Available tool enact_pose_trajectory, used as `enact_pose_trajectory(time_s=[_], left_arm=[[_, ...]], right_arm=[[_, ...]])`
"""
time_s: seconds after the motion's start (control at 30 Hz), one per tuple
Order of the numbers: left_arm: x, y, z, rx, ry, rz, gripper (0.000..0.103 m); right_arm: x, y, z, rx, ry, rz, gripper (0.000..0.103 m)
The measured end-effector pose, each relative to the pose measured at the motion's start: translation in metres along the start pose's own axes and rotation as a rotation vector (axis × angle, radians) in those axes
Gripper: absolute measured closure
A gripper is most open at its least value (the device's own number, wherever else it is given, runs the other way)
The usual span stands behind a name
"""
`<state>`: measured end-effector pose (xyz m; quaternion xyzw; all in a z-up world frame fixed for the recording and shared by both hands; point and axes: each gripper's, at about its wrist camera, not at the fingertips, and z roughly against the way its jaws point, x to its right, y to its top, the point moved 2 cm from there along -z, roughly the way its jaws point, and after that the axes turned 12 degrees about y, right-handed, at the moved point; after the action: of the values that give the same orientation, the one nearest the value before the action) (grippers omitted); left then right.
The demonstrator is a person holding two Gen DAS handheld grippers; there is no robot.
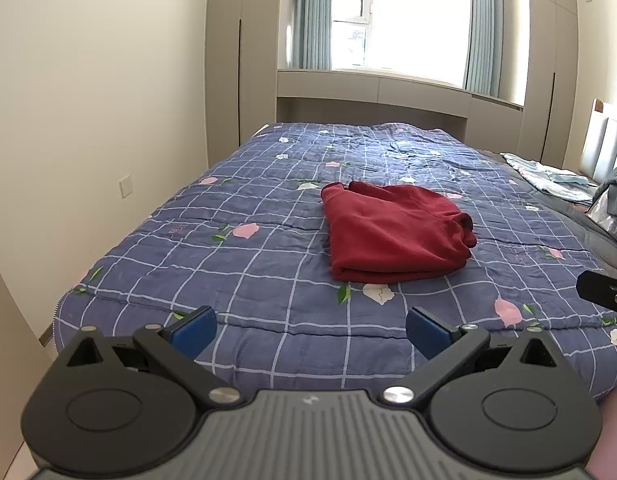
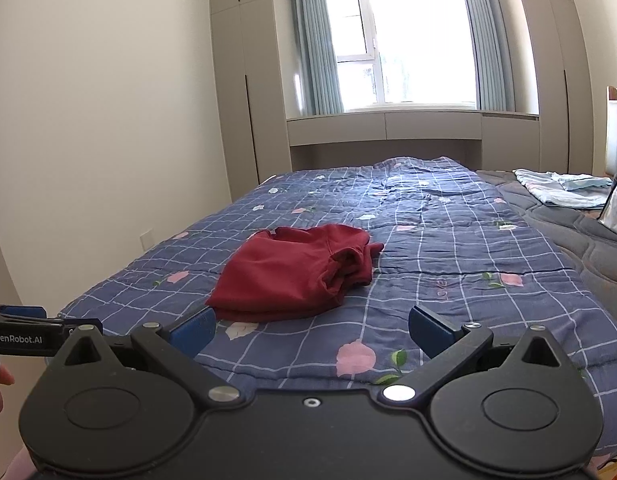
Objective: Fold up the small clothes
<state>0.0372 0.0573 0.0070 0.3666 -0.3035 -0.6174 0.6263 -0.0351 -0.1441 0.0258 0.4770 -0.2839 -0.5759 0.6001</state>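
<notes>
A dark red garment (image 1: 394,232) lies folded into a thick rectangular bundle on the blue checked quilt (image 1: 268,240), a little right of centre in the left wrist view and just left of centre in the right wrist view (image 2: 296,272). Its folded edge faces the cameras, and a bunched cuff or hem (which of the two is hard to tell) sticks out at the bundle's right side. The quilt, printed with pink and white flowers, covers the bed and shows some wrinkles toward the far end.

The left gripper (image 1: 310,330) fills the bottom of its own frame, fingers spread wide with nothing between the blue pads (image 1: 194,330); it hangs over the near edge of the bed, apart from the garment. The right gripper (image 2: 312,330) is likewise released, its blue pads (image 2: 430,332) wide apart and empty, near the garment's front edge but not touching it. Each gripper also shows at the edge of the other's view, the left one at lower left of the right wrist frame with "GenRobot.AI" printed on it.

At the far right of both frames lie light blue clothes (image 2: 564,190) on a grey bedcover (image 2: 568,224). Behind the bed stand a bright window (image 2: 404,44) with pale blue curtains (image 2: 312,40) and tall beige wardrobes (image 2: 236,80).
</notes>
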Motion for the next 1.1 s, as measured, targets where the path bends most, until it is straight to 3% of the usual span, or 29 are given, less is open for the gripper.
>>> enact_pose_trajectory(time_s=[1.1], left_arm=[[-0.0026, -0.0015, 0.003, 0.0, -0.012, 0.023, 0.0]], right_arm=[[-0.0038, -0.0003, -0.0018, -0.004, 0.007, 0.015, 0.001]])
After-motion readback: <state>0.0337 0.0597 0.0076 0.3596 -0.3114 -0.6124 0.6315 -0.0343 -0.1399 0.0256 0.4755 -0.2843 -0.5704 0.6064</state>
